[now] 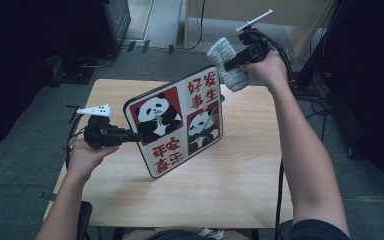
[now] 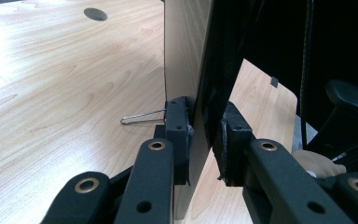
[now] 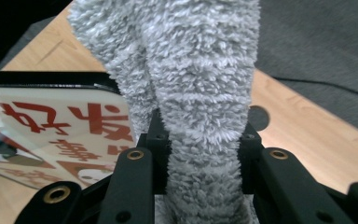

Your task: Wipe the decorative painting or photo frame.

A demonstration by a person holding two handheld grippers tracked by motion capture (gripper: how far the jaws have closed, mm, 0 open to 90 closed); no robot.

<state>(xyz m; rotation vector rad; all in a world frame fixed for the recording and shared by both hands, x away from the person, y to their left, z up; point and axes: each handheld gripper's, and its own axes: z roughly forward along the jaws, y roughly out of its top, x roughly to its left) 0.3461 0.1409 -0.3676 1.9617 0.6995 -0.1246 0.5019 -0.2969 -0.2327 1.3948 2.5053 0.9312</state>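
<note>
- Gripping the panda tray (image 1: 176,122) by its left edge, the left gripper (image 1: 132,136) has its jaws clenched on the thin rim, one pad on each face; the left gripper view shows how little of the tray (image 2: 186,56) sits between them. With so narrow a bite, I'd worry the tray swings or slips out once anything pushes on its face.
- Over at the far right, the right gripper (image 1: 228,65) has its jaws clamped on a folded grey fluffy cloth (image 1: 227,64), with pile bulging out on both sides of the pads in the right gripper view (image 3: 200,140). Soft stuff like that can creep out of the jaws when dragged across a surface.
- The tray is held up on edge above the middle of the wooden table (image 1: 240,185), tilted, printed face towards the person, and I can't tell whether its lower corner rests on the tabletop. The cloth hangs just beyond its far right corner, close but seemingly not yet touching.
- If the cloth presses hard near that far corner, well away from the left grip, the tray could twist round and knock the table.
- A small wire clip (image 2: 142,116) lies on the table just beside the left jaws; a dropped tray could land on it.
</note>
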